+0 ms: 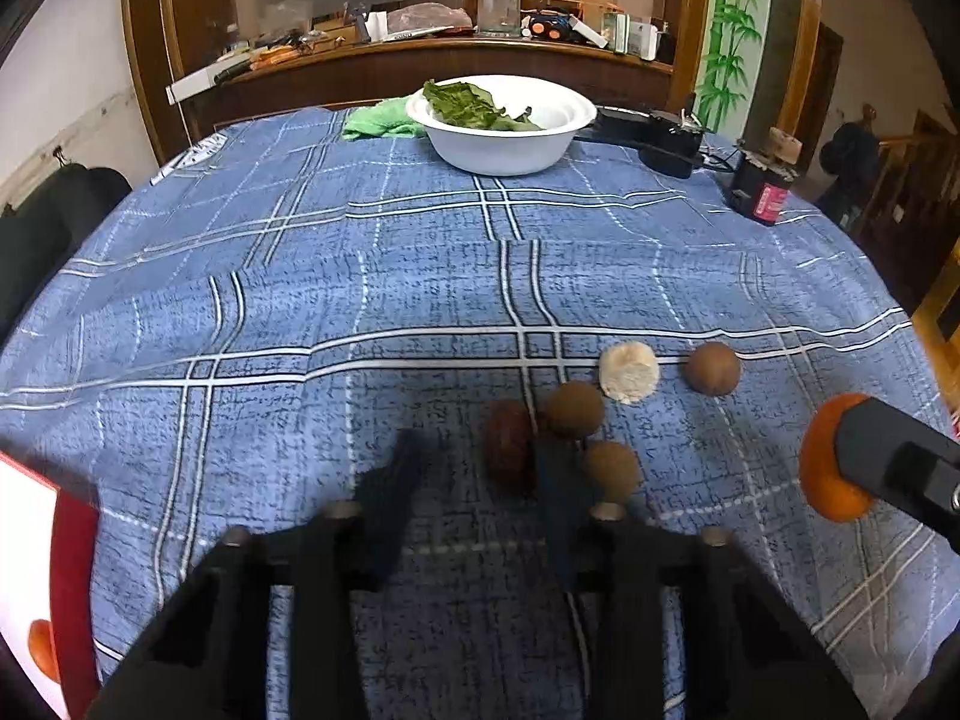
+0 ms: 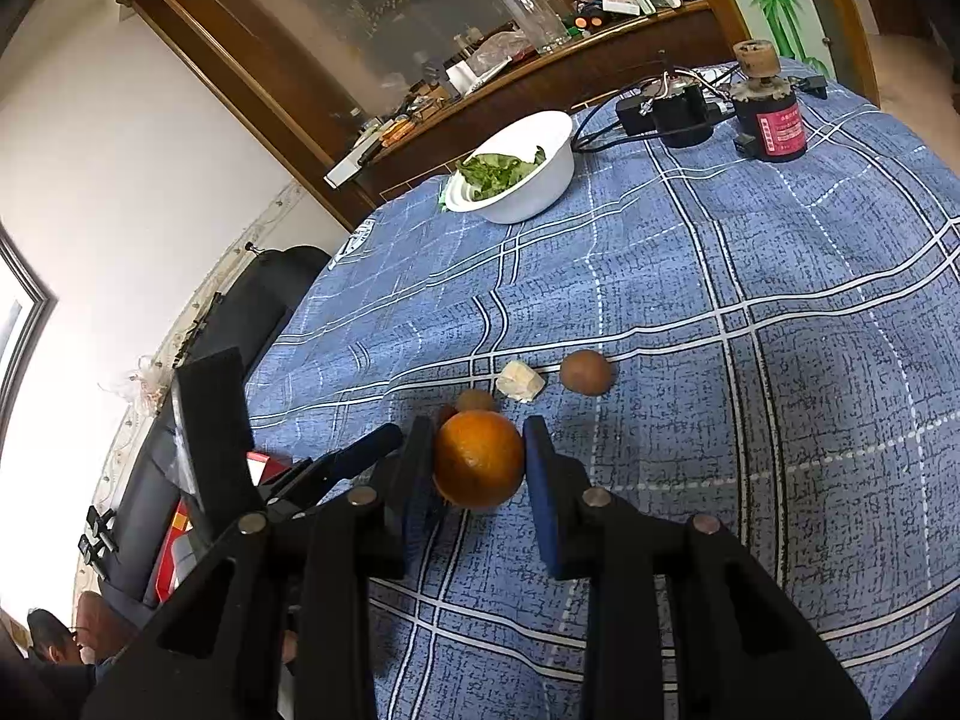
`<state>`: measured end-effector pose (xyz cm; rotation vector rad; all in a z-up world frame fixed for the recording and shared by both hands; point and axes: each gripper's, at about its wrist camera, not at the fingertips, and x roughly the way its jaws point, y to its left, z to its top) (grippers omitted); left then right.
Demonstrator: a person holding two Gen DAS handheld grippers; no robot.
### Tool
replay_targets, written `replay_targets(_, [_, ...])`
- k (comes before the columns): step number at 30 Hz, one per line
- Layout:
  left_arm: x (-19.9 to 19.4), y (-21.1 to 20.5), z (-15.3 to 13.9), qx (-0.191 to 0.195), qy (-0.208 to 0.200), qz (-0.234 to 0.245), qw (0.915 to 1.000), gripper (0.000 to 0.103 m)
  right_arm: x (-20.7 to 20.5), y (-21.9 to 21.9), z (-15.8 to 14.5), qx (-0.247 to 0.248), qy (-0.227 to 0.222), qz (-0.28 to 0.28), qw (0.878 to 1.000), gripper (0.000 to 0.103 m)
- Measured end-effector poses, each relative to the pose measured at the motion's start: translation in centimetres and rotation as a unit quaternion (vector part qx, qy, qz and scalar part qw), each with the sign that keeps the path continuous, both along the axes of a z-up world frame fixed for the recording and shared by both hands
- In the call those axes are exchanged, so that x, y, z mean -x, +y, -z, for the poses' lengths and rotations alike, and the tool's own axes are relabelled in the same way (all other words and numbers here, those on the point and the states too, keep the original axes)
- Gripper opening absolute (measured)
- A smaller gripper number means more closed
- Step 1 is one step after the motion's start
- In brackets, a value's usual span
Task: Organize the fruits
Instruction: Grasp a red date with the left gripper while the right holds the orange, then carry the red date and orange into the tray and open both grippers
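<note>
**Left gripper.** Your left gripper (image 1: 480, 453) had its fingers (image 1: 408, 468) spread around the date (image 1: 509, 450). The far pad sat just beside the fruit and the near pad stood clear of it, so nothing was pinched yet. The picture was blurred here.

**Date.** It lay toward the table's near edge, touching a brown fruit (image 1: 575, 409), with a second (image 1: 612, 471) just behind your far finger. The grip probably called for centring on the date before closing, so that neither neighbour was caught or rolled away.

**Right gripper.** Your right gripper (image 2: 478, 427) was clamped on the orange (image 2: 478, 459) and held it off the cloth (image 2: 780, 420).

**Outward.** A pale piece (image 1: 629, 372) and a third brown fruit (image 1: 713, 368) lay nearby. The bowl (image 1: 501, 153) of leaves stood at the far edge.
</note>
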<state>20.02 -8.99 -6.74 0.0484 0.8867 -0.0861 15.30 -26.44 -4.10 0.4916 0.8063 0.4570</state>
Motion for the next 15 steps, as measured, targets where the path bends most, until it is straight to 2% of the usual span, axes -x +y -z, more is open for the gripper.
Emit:
replay_targets(1, [-0.1, 0.1, 0.0, 0.0, 0.001, 0.003, 1.0, 0.016, 0.0, 0.0, 0.0, 0.002, 0.0, 0.0, 1.0, 0.031])
replay_targets(2, [-0.2, 0.1, 0.0, -0.001, 0.001, 0.008, 1.0, 0.013, 0.0, 0.1, 0.0, 0.003, 0.0, 0.0, 1.0, 0.031])
replay_targets(7, [1.1, 1.0, -0.4, 0.021, 0.0, 0.028, 0.9994, 0.013, -0.1, 0.1, 0.1, 0.006, 0.0, 0.003, 1.0, 0.031])
replay_targets(10, [2.7, 1.8, -1.5, 0.027, -0.016, 0.033, 0.999, 0.013, -0.2, 0.2, 0.1, 0.011, -0.001, 0.003, 1.0, 0.031])
replay_targets(15, [6.4, 4.9, -3.8, 0.048, -0.033, 0.011, 0.9983, 0.012, -0.2, 1.1, 0.1, 0.027, 0.004, -0.001, 1.0, 0.031])
